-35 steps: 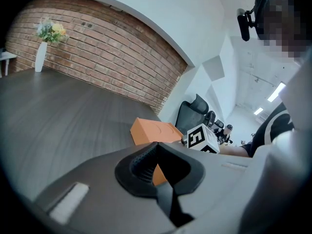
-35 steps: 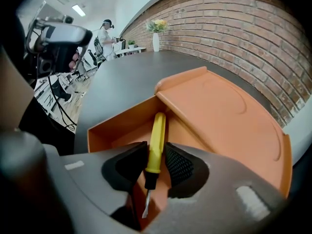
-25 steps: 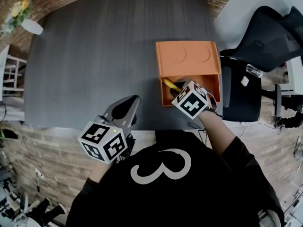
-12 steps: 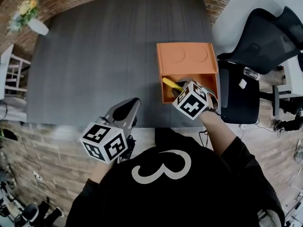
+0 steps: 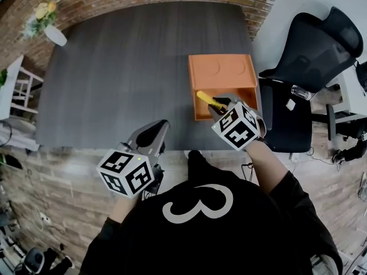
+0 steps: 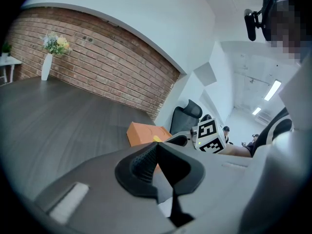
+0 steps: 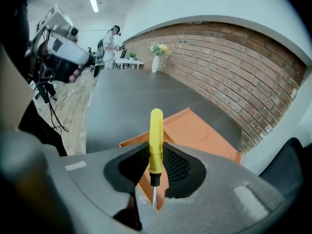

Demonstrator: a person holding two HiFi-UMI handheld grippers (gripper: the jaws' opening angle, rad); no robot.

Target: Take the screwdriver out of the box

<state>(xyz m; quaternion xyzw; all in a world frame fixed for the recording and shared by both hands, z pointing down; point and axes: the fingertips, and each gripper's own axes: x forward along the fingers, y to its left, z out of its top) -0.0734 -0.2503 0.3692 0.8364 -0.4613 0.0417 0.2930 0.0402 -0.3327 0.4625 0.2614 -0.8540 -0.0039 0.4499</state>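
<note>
The yellow-handled screwdriver (image 7: 156, 135) stands between the pads of my right gripper (image 7: 156, 165), which is shut on it, handle pointing away and its metal tip toward the camera. In the head view the screwdriver (image 5: 205, 100) sticks out to the left over the open orange box (image 5: 221, 73), with the right gripper (image 5: 218, 106) above the box's near compartment. My left gripper (image 5: 159, 126) is shut and empty, over the table's near edge, well left of the box. The left gripper view shows its closed pads (image 6: 146, 161) and the box (image 6: 142, 132) beyond.
The dark grey table (image 5: 126, 67) stretches left of and behind the box. A black office chair (image 5: 321, 44) stands right of the table. A white vase with flowers (image 5: 49, 24) sits at the far left corner. The brick-patterned floor lies along the near edge.
My right gripper has lifted, bringing the screwdriver up from inside the box to above its opening. The left gripper has barely shifted.
</note>
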